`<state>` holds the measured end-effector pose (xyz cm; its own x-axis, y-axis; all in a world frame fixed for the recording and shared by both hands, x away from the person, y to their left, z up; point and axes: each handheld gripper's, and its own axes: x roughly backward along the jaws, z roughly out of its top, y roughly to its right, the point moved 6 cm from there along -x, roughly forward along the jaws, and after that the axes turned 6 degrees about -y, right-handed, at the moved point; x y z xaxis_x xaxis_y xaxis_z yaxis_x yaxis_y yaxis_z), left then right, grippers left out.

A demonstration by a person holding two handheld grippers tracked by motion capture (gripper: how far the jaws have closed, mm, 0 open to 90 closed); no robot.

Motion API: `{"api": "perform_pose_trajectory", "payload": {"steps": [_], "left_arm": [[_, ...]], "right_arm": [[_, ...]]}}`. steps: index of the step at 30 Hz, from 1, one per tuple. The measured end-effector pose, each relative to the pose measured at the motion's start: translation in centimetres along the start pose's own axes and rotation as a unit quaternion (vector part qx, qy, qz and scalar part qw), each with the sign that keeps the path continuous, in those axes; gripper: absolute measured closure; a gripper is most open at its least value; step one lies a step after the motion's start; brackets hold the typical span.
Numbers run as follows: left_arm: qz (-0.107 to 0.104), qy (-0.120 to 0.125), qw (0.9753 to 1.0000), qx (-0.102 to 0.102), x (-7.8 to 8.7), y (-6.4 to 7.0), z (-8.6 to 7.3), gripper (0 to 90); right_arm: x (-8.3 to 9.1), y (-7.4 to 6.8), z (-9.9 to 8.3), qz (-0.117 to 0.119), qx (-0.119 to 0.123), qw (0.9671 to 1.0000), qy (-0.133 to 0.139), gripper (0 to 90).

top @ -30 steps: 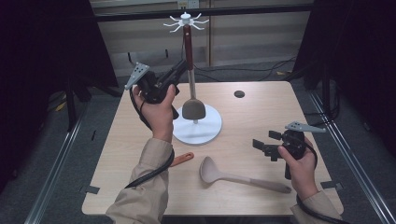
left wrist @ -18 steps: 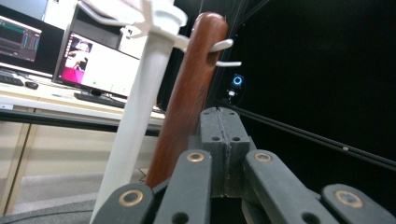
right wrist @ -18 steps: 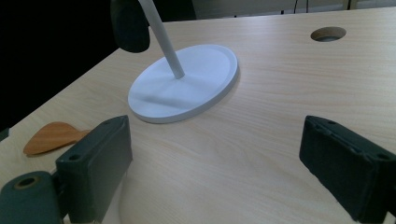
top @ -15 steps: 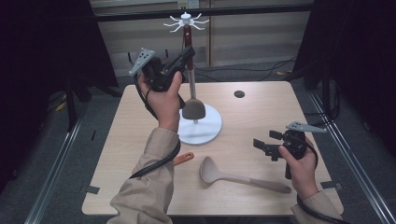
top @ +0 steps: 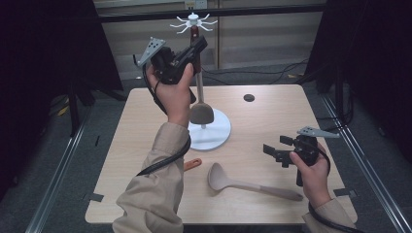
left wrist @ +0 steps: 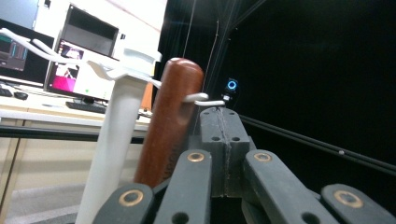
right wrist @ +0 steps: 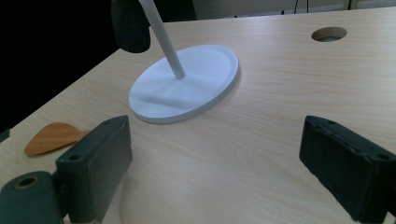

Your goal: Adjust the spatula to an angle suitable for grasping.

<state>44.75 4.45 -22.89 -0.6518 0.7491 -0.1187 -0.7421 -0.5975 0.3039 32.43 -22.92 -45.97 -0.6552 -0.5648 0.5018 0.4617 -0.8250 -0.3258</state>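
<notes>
A white utensil stand (top: 214,131) with hooks at its top stands mid-table. A utensil with a brown wooden handle (left wrist: 170,126) and a grey head (top: 201,114) hangs from one hook. My left gripper (top: 201,44) is raised to the stand's top. Its jaws are shut together (left wrist: 223,114) just right of the handle and under the white hook, with nothing between them. My right gripper (top: 279,150) hovers low over the table's front right, open and holding nothing (right wrist: 215,168), facing the stand's base (right wrist: 187,84).
A grey ladle (top: 252,184) lies near the front edge, left of my right hand. An orange spatula (top: 193,164) (right wrist: 51,137) lies partly under the left sleeve. A round hole (top: 248,97) marks the far table. Dark curtains flank both sides.
My left gripper has risen from beside the stand's pole to the top hooks and now rests shut by the hanging handle. The right gripper has stayed put.
</notes>
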Motion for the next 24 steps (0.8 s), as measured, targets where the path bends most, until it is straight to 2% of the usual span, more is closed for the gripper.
{"api": "perform_pose_trajectory", "payload": {"steps": [6, 10, 24], "left_arm": [[0.003, 0.005, 0.9999, 0.008, -0.4, -0.2, 0.3, 90.0], [0.006, 0.006, 1.0, 0.004, -0.4, 0.0, 0.5, 90.0], [0.017, 0.015, 0.9997, 0.005, 0.6, -0.9, 1.4, 90.0]], "right_arm": [[0.2, 0.0, 0.1, -0.001, 0.001, 1.0, 0.004, 8.5], [0.2, 0.0, 0.2, -0.003, 0.002, 1.0, 0.006, 8.7], [0.3, 0.0, 0.2, -0.004, 0.0, 1.0, 0.007, 8.6]]}}
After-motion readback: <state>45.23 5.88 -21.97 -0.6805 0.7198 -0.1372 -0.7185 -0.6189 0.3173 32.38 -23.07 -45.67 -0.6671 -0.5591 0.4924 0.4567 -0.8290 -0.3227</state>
